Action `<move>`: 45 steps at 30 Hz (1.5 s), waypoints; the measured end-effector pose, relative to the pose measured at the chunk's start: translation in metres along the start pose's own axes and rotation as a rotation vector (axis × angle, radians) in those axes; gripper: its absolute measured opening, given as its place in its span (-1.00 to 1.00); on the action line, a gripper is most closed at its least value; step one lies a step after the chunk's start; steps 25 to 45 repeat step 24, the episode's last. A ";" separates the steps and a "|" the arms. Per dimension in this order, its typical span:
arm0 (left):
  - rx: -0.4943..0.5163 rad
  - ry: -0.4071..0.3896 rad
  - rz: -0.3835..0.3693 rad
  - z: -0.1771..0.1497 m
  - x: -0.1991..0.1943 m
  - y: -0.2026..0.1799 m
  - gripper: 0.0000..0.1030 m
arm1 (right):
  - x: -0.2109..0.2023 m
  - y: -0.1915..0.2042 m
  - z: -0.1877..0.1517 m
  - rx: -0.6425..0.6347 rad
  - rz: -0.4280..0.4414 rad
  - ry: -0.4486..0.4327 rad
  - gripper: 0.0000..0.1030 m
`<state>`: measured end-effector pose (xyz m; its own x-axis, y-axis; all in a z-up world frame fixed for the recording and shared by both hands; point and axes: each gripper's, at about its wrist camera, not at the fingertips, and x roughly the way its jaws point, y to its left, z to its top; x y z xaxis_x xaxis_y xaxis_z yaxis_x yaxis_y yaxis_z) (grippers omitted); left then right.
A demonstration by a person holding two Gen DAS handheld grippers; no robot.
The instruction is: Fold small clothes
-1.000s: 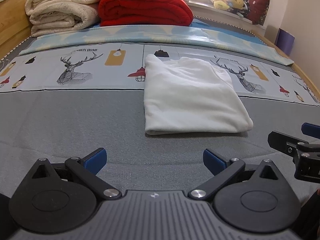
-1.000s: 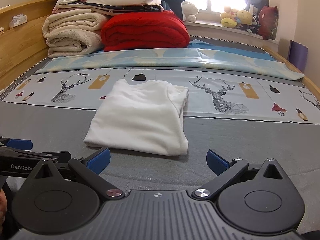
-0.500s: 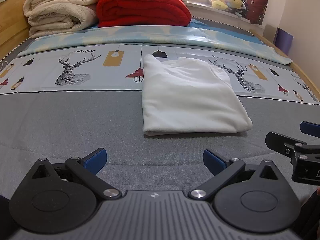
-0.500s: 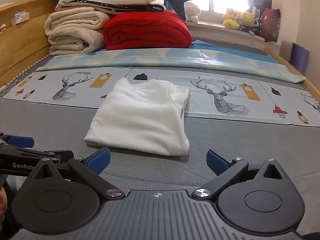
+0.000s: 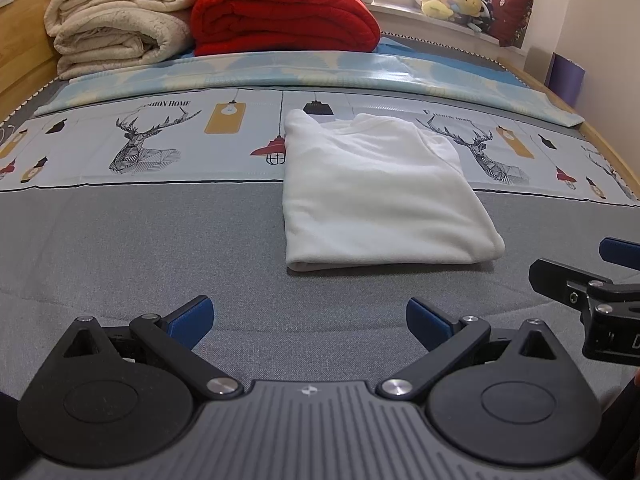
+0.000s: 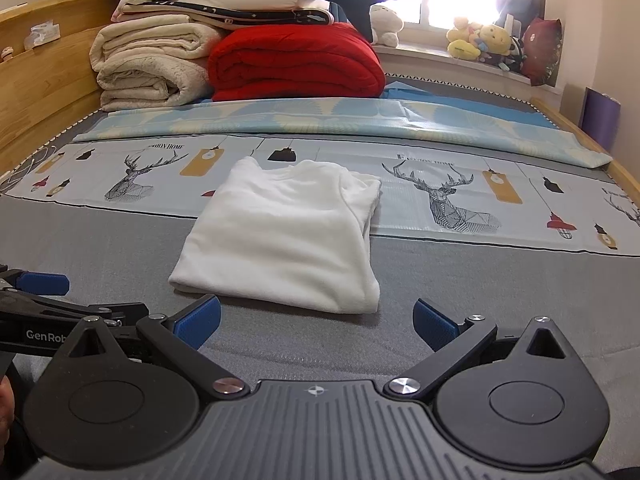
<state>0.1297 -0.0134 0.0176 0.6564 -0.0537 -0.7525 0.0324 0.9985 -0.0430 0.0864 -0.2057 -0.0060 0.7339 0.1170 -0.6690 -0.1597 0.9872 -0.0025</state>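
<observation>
While the white garment (image 5: 380,192) lies folded on the bed (image 5: 140,240), just ahead of us, we hold the left claw (image 5: 308,312) and the right claw (image 6: 316,316) wide apart and empty. If we pinch only its top layer, the fold may open again.

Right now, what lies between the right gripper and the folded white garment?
Only bare grey bedcover, seen in the right wrist view, separates the open right gripper from the white garment.
</observation>
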 end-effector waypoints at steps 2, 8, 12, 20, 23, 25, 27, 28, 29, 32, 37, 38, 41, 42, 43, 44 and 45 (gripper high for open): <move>-0.003 0.001 0.000 0.000 0.000 0.001 0.99 | 0.000 0.000 0.000 -0.001 -0.001 0.002 0.97; 0.000 0.004 -0.005 0.000 0.001 0.003 0.99 | 0.001 0.001 0.002 -0.003 -0.002 0.003 0.97; -0.002 0.008 -0.005 0.000 0.002 0.004 0.99 | 0.002 0.000 0.002 -0.004 -0.003 0.004 0.97; 0.006 0.005 -0.010 0.000 0.004 0.003 0.99 | 0.005 -0.003 0.003 0.013 -0.008 0.006 0.97; 0.008 0.005 -0.009 -0.001 0.005 0.003 0.99 | 0.005 -0.004 0.003 0.015 -0.008 0.004 0.97; 0.006 0.006 -0.009 -0.001 0.006 0.003 0.99 | 0.005 -0.003 0.002 0.015 -0.008 0.004 0.97; 0.006 0.006 -0.009 -0.001 0.006 0.003 0.99 | 0.005 -0.003 0.002 0.015 -0.008 0.004 0.97; 0.006 0.006 -0.009 -0.001 0.006 0.003 0.99 | 0.005 -0.003 0.002 0.015 -0.008 0.004 0.97; 0.006 0.006 -0.009 -0.001 0.006 0.003 0.99 | 0.005 -0.003 0.002 0.015 -0.008 0.004 0.97; 0.006 0.006 -0.009 -0.001 0.006 0.003 0.99 | 0.005 -0.003 0.002 0.015 -0.008 0.004 0.97; 0.006 0.006 -0.009 -0.001 0.006 0.003 0.99 | 0.005 -0.003 0.002 0.015 -0.008 0.004 0.97; 0.006 0.006 -0.009 -0.001 0.006 0.003 0.99 | 0.005 -0.003 0.002 0.015 -0.008 0.004 0.97; 0.006 0.006 -0.009 -0.001 0.006 0.003 0.99 | 0.005 -0.003 0.002 0.015 -0.008 0.004 0.97; 0.006 0.006 -0.009 -0.001 0.006 0.003 0.99 | 0.005 -0.003 0.002 0.015 -0.008 0.004 0.97; 0.006 0.006 -0.009 -0.001 0.006 0.003 0.99 | 0.005 -0.003 0.002 0.015 -0.008 0.004 0.97; 0.006 0.006 -0.009 -0.001 0.006 0.003 0.99 | 0.005 -0.003 0.002 0.015 -0.008 0.004 0.97; 0.006 0.006 -0.009 -0.001 0.006 0.003 0.99 | 0.005 -0.003 0.002 0.015 -0.008 0.004 0.97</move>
